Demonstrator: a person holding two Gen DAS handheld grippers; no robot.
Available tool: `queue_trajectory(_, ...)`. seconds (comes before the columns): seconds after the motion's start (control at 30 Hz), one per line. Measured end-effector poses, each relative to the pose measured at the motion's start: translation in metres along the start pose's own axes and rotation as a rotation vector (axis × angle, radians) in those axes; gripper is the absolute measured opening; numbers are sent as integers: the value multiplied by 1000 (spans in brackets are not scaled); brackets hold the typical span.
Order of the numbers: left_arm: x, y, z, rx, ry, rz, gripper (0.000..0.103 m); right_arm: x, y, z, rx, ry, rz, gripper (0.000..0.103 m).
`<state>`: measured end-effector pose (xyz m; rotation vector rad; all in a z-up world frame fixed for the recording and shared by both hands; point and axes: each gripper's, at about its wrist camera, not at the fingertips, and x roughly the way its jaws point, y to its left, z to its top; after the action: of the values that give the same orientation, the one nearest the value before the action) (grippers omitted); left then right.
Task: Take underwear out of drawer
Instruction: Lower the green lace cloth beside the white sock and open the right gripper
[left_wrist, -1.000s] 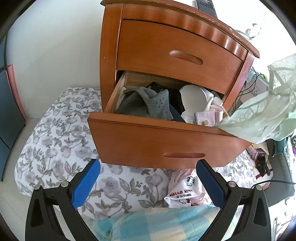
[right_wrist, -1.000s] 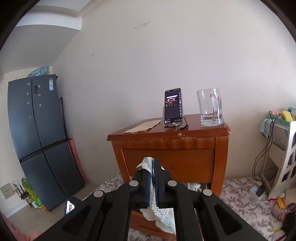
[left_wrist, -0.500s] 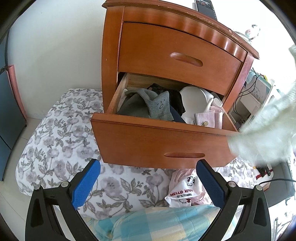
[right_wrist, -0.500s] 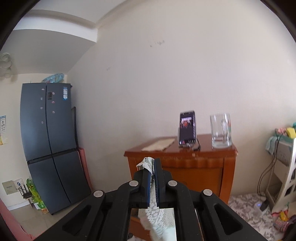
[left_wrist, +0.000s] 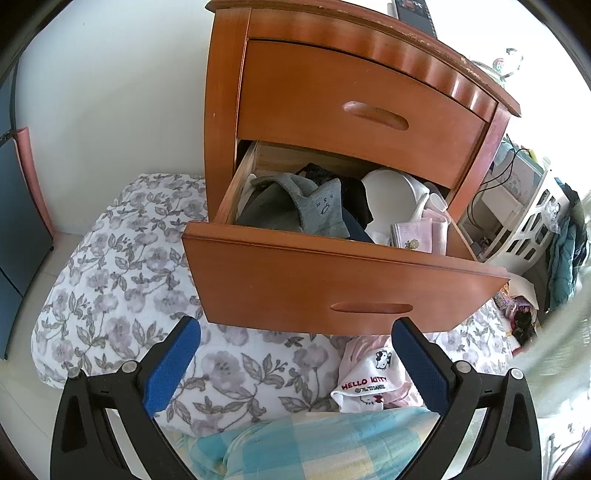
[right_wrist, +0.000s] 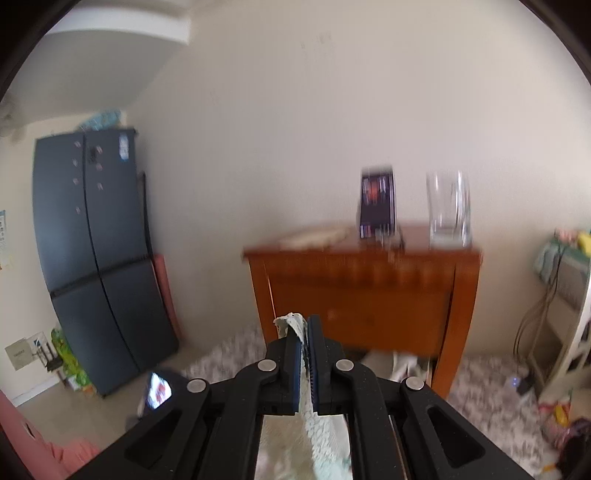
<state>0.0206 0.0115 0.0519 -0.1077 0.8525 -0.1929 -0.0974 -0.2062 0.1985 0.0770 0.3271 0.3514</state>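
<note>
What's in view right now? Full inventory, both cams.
nightstand: 1, reddish wood, against wall
lower drawer: 1, pulled open, holds clothes
grey garment: 1, in drawer
pink cloth: 1, drawer's right end
Hello Kitty garment: 1, white-pink, on floral bedding
phone: 1, dark, on nightstand
glass mug: 1, clear, beside phone
fridge: 1, dark, left
underwear: 1, pale lacy, in right gripper
left gripper: open, empty

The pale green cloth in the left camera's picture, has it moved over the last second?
Yes. The pale green cloth has slid right and down, away from the open drawer; it covered the drawer's right corner before and now shows only as a blur at the picture's right edge.
</note>
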Motion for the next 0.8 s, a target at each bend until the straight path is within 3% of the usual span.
queue_trajectory(0.23, 5, 1, -2, 0, 14, 3, 103, 68, -22, -63, 115, 308, 4, 6)
queue_trajectory(0.5, 14, 3, -6, -3, 52, 20, 103, 130, -42, -140, 164, 579, -47, 6)
queue_trajectory(0.6, 19, 4, -7, -1, 69, 28, 103, 150, -53, -167, 204, 671, -73, 6)
queue_trajectory(0.8, 25, 4, -10, 3, 94, 32, 103, 169, -62, -199, 231, 774, -113, 6)
